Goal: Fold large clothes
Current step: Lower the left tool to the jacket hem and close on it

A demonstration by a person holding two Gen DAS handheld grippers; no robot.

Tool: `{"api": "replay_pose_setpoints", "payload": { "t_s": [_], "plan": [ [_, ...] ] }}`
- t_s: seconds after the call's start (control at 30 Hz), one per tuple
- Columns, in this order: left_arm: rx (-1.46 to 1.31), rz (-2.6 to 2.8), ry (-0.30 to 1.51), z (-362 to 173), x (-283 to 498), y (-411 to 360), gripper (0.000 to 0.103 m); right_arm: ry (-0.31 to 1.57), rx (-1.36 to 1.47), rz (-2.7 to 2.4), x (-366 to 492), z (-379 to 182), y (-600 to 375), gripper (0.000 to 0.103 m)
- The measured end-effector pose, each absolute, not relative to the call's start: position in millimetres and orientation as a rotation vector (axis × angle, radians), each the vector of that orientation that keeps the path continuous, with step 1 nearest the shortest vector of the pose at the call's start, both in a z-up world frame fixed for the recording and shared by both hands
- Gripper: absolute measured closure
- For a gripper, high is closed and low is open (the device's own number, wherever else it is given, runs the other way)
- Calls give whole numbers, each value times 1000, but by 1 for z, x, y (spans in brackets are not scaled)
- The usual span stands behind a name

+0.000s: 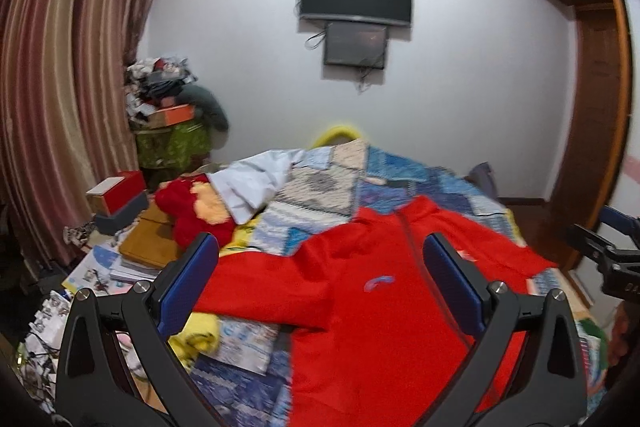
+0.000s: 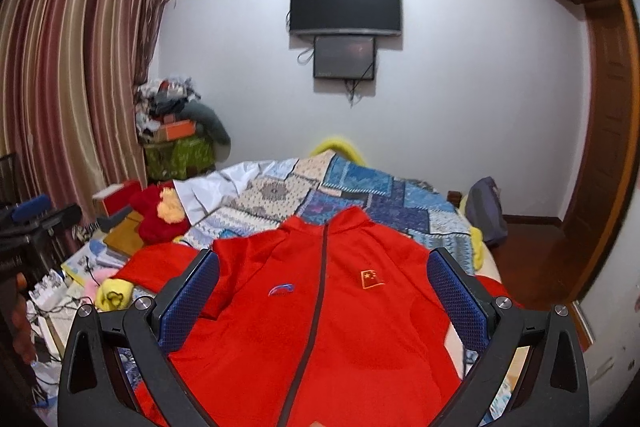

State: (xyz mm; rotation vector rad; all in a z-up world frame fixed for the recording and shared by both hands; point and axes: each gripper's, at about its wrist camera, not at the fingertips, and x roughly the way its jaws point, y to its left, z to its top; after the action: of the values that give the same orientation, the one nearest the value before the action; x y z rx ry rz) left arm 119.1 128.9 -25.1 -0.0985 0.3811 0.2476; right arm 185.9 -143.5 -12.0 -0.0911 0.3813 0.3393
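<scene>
A red zip-up jacket lies spread front-up on the patchwork bedspread, collar toward the far wall, with a blue logo and a flag patch on its chest. The same jacket fills the lower middle of the left wrist view, one sleeve stretched to the left. My left gripper hovers open above the jacket's left half, nothing between its blue pads. My right gripper hangs open over the chest and zip, holding nothing. The right gripper also shows at the right edge of the left wrist view.
A red plush toy and a white garment lie at the bed's far left. Boxes, books and papers crowd the left side. A yellow cloth sits by the jacket's sleeve. A wooden wardrobe stands at right.
</scene>
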Motion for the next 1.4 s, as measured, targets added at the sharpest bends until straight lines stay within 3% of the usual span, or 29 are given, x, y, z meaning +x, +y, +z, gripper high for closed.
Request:
{"api": "replay_pose_setpoints", "payload": {
  "t_s": [0.13, 0.4, 0.6, 0.8, 0.87, 1.03, 1.1, 1.13, 1.4],
  "plan": [
    [-120, 284, 459, -49, 160, 173, 0, 473, -125, 376, 241, -31, -120, 0],
    [-254, 334, 776, -160, 238, 253, 0, 652, -206, 397, 338, -86, -84, 0],
    [-390, 369, 947, -230, 254, 281, 0, 810, -274, 424, 399, -141, -67, 0],
    [-551, 336, 944, -249, 261, 302, 5, 919, -245, 456, 423, -179, -62, 0],
    [-569, 339, 938, -248, 266, 309, 14, 948, -229, 466, 428, -189, -61, 0],
    [-517, 458, 985, -247, 282, 325, 74, 995, -194, 480, 435, -202, -60, 0],
    [-477, 462, 982, -242, 287, 325, 83, 1003, -183, 484, 437, -203, -63, 0],
    [-446, 469, 979, -238, 289, 324, 95, 1006, -178, 484, 437, -204, -65, 0],
    [-306, 429, 834, -163, 310, 297, 96, 988, -130, 449, 433, -188, -94, 0]
  ]
}}
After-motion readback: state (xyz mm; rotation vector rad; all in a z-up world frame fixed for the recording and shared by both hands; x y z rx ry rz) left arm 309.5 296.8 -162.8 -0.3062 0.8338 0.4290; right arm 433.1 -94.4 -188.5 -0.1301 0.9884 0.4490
